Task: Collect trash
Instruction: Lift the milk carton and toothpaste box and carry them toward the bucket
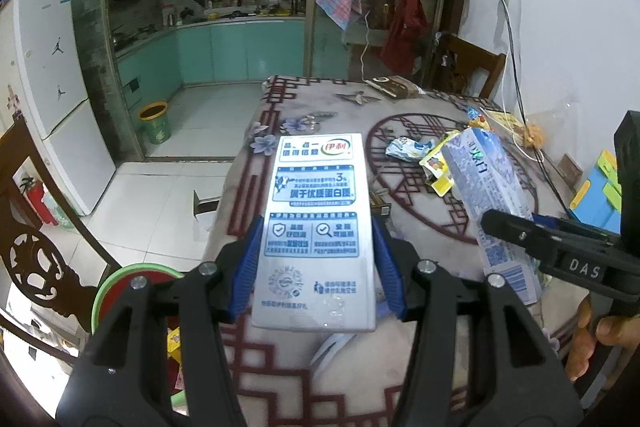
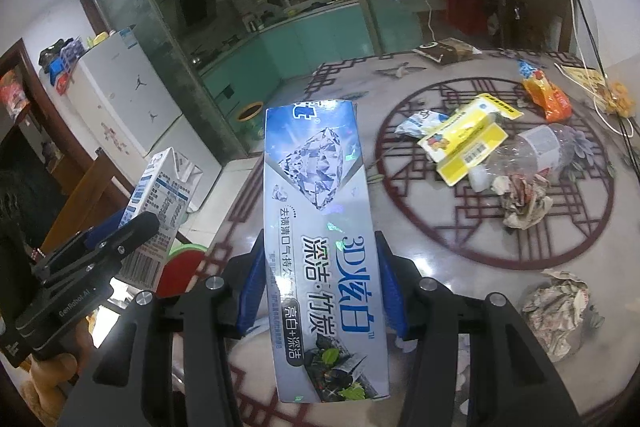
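We see the left gripper (image 1: 316, 259) clamped on a milk carton (image 1: 316, 227) and the right gripper (image 2: 320, 291) clamped on a toothpaste box (image 2: 320, 227), both held above the table's (image 2: 440, 267) near left edge.

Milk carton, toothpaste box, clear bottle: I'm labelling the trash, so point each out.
Milk carton (image 1: 316, 227), left wrist view, printed front face.
Toothpaste box (image 2: 320, 243), right wrist view, front face.
Clear bottle (image 2: 536, 151), right wrist view, body.

The left gripper (image 1: 316, 259) points forward and downward, its blue pads (image 1: 245, 267) clamped on a milk carton (image 1: 316, 223). The right gripper (image 2: 320, 291) points likewise, pads (image 2: 390, 287) pressed on a toothpaste box (image 2: 320, 227).
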